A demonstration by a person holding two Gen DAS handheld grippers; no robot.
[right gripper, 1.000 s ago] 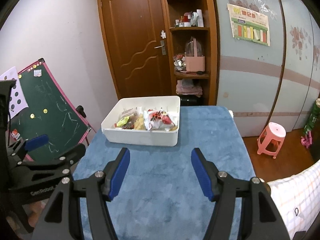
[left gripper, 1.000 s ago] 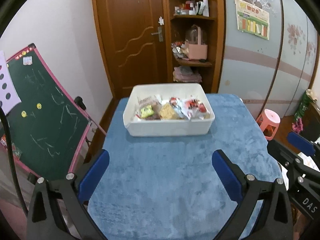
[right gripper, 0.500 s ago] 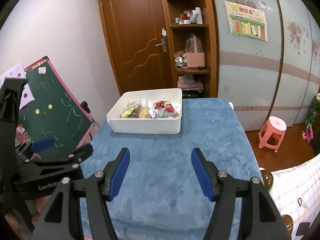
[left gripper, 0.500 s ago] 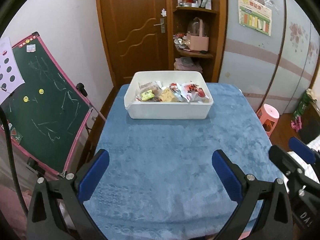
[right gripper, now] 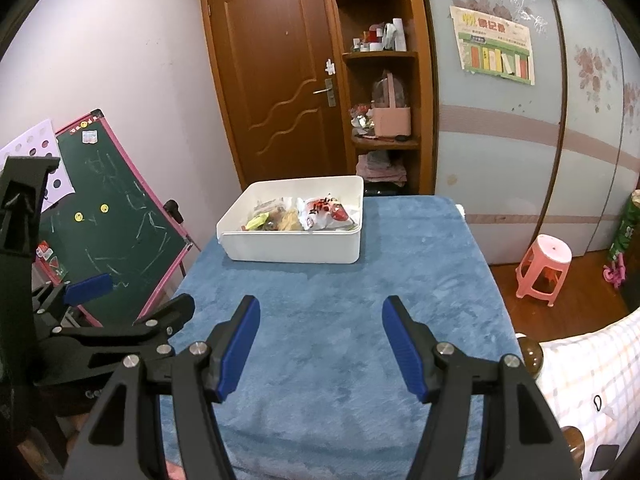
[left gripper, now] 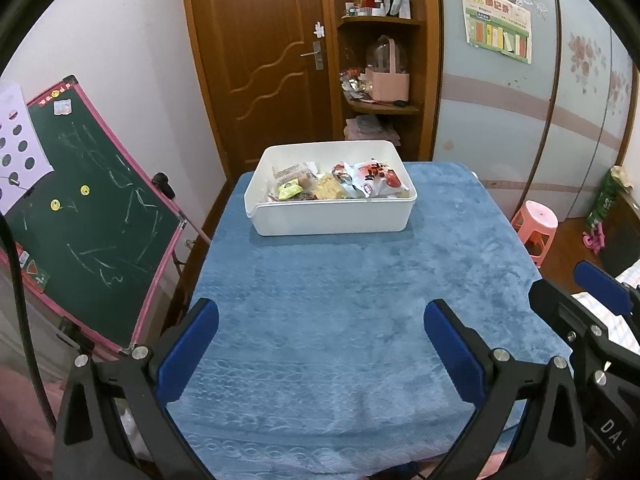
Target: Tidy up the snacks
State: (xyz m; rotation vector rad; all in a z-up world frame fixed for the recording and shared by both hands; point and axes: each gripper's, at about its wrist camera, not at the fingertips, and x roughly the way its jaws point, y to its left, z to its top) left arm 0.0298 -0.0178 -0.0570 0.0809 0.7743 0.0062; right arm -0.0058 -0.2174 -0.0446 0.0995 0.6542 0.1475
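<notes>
A white plastic bin (left gripper: pixel 332 216) (right gripper: pixel 292 246) stands at the far end of a table covered in blue cloth (left gripper: pixel 340 320) (right gripper: pixel 340 320). Several snack packets (left gripper: pixel 344 186) (right gripper: pixel 304 218) lie inside it, among them a red-and-white bag and a yellow-green one. My left gripper (left gripper: pixel 320 334) hovers open over the near part of the cloth, nothing between its blue pads. My right gripper (right gripper: pixel 320 330) is also open and empty, well short of the bin. Each gripper shows at the edge of the other's view.
A green chalkboard easel with a pink frame (left gripper: pixel 84 216) leans left of the table. Behind the table are a wooden door (left gripper: pixel 264 60) and corner shelves (left gripper: pixel 380 60). A pink stool (left gripper: pixel 536 224) stands on the floor at the right, with a checked fabric (right gripper: pixel 588 380) near the front right.
Both grippers have drawn back from the bin, which now looks smaller and farther away, with more blue cloth showing. The jaws stayed open and empty.
</notes>
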